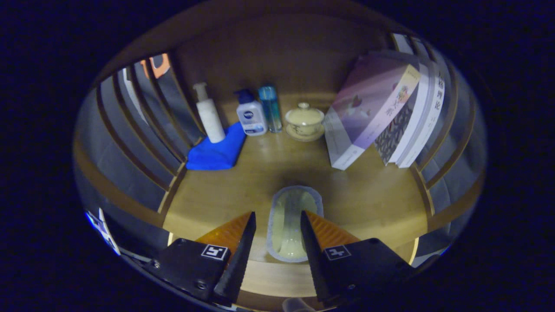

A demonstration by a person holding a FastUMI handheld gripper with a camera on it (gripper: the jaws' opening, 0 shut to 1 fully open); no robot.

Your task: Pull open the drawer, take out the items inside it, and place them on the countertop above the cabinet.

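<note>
Gripper [277,236]: two black serrated fingers with orange backs, spread apart, gripping nothing. One fiducial tag on each finger base, two in all.

Between the fingers, lying flat on the wooden countertop [368,199]: one pale, translucent sealed pouch [294,221], yellowish contents, long axis running along the fingers. The gap at each side of the pouch is hard to judge; neither finger visibly presses on it. Its far end reaches a little beyond the fingertips.

Beyond the pouch, along the back of the countertop, counted left to right:
- one white pump bottle [209,113], upright, its base resting on the cloth
- one folded blue cloth [217,151], lying flat
- one white bottle with a dark blue pump cap [250,113], upright, just beside the cloth
- one slim teal translucent bottle [269,107], upright, next to the blue-capped bottle
- one cream lidded tea bowl on a saucer [305,121]
- books [381,108], leaning leftward; three spines can be made out, though the exact count is uncertain

Wooden slatted sides [143,125] flank the countertop, left and right.
</note>
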